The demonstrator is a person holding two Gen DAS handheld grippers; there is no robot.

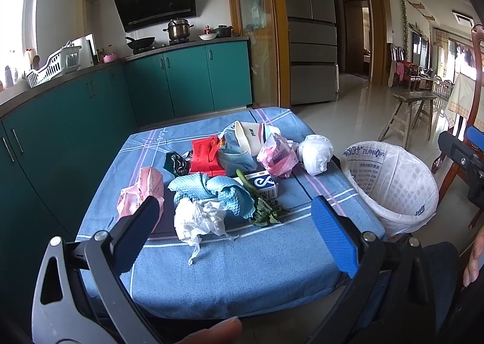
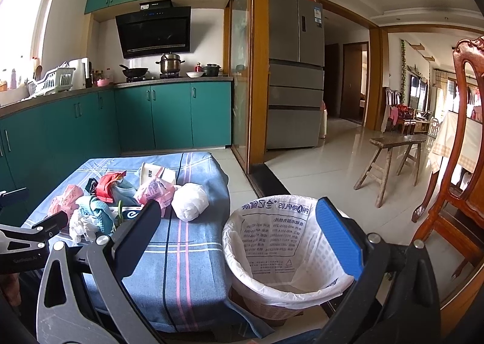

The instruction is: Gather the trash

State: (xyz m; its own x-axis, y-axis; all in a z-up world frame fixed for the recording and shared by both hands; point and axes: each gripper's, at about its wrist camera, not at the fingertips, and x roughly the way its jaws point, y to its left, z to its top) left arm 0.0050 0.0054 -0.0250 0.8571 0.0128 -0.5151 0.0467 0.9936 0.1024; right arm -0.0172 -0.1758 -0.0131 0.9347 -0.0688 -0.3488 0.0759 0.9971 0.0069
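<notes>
Bin (image 2: 284, 256) liner print reads mirrored, "PHARMPLUS". Blue checked cloth (image 1: 242, 280) on table carries script "love". Left gripper (image 1: 233, 214) wide open, empty; trash (image 1: 224, 174) heaped just ahead of its fingers. Right gripper (image 2: 239, 214) wide open, empty, bin between its fingers. Teal kitchen cabinets (image 2: 169, 114) beyond, tiled floor.

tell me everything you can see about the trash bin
The trash bin is a round white plastic basket with latticed walls, lined with a thin white bag printed with blue text and folded over the rim. It stands upright beside the blue-clothed table, looks empty inside, and neither claw touches it.
</notes>
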